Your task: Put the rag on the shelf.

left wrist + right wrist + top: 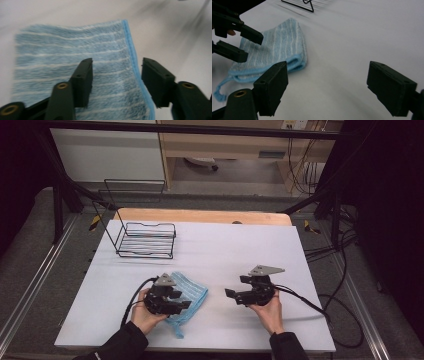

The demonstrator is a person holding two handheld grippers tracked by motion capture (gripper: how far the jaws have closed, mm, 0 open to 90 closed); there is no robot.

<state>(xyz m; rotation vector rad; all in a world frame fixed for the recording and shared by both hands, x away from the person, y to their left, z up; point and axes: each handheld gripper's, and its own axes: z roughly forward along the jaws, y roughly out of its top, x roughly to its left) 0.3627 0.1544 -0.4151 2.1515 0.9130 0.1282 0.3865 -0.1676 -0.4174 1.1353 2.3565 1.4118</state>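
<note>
Fingers [83, 82] of the left gripper [176, 303] stand parted over the folded blue cloth [192, 295], pressing on nothing, one jaw above the towel's striped face and the other past its bound edge — placed, I'd say, to come down on that edge. The cloth lies on the white table [225, 247] near the front, left of centre, with the black wire rack [147, 240] well apart behind it. Over on the right, the right gripper [235, 292] hangs with jaws wide and empty, aimed towards the cloth, likely ready to assist. No brand, label or writing can be read anywhere.
</note>
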